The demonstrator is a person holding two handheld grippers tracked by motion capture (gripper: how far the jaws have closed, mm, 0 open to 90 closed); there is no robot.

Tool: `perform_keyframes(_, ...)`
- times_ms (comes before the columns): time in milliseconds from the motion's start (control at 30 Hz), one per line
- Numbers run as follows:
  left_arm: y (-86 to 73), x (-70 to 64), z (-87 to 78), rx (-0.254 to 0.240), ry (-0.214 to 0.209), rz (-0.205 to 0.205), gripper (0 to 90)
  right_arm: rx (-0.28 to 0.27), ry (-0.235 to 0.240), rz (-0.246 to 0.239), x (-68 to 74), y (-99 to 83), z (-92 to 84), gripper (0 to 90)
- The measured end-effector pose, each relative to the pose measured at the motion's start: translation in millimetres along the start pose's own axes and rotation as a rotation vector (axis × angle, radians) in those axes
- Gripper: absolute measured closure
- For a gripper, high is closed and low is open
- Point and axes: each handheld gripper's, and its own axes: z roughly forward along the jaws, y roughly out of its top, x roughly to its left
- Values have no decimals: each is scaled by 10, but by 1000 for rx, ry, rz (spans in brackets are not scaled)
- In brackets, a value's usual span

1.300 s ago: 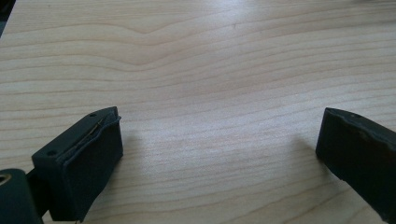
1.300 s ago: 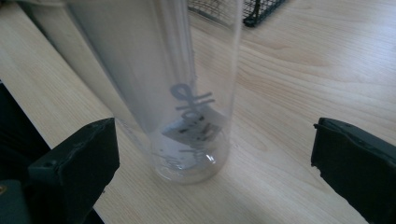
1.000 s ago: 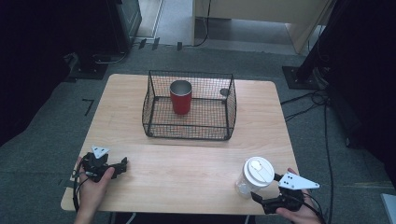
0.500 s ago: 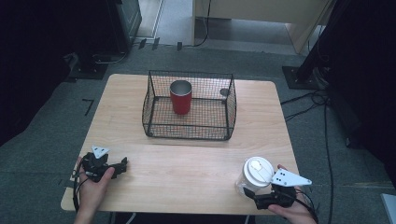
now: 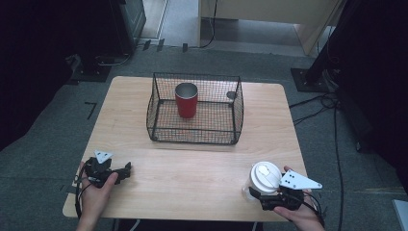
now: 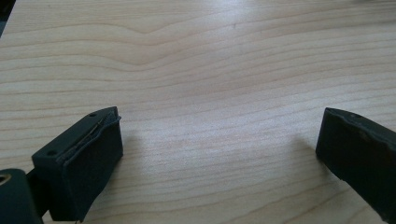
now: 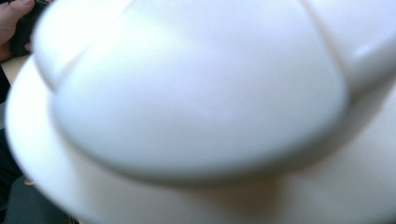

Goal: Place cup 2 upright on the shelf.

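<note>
down at the near left corner of the wooden table (image 5: 192, 173) the left gripper (image 5: 126, 169) lies low on the boards, a hand wrapped round its body, its jaws pointing toward the middle of the table. in the left gripper view its two black pads (image 6: 86, 161) stand wide apart with nothing but bare wood grain between them, so it looks parked there, out of the way, ready if it is wanted.

further along, toward the far side and about the middle, sits a black wire basket (image 5: 195, 139), open at the top. a red cup (image 5: 186, 100) stands upright inside it, toward the back left of the basket floor, apart from the mesh walls as far as i can see. a small dark round bit (image 5: 231, 95) shows at the back right wall of the basket; too small to say what it is.

over at the near right edge is the thing being worked on: a white lidded paper cup (image 5: 263, 177), upright on the table. the right gripper (image 5: 255, 193) is pressed up against its near side, low on the cup wall. in the right gripper view the white lid (image 7: 196, 93) is a close blur, so i cannot tell whether the jaws have closed on the cup or merely flank it. my guess is a grasp low on the cup, to lift it toward the basket.
</note>
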Motion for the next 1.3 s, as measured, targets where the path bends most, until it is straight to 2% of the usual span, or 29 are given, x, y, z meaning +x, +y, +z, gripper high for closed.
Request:
perform_keyframes(533, 0, -1, 0, 0, 0, -1, 14, -35, -24, -22, 55, 75, 69, 153)
perform_keyframes(1300, 0, 0, 0, 1, 0, 0, 14, -105, -23, -60, 172, 545, 230, 156)
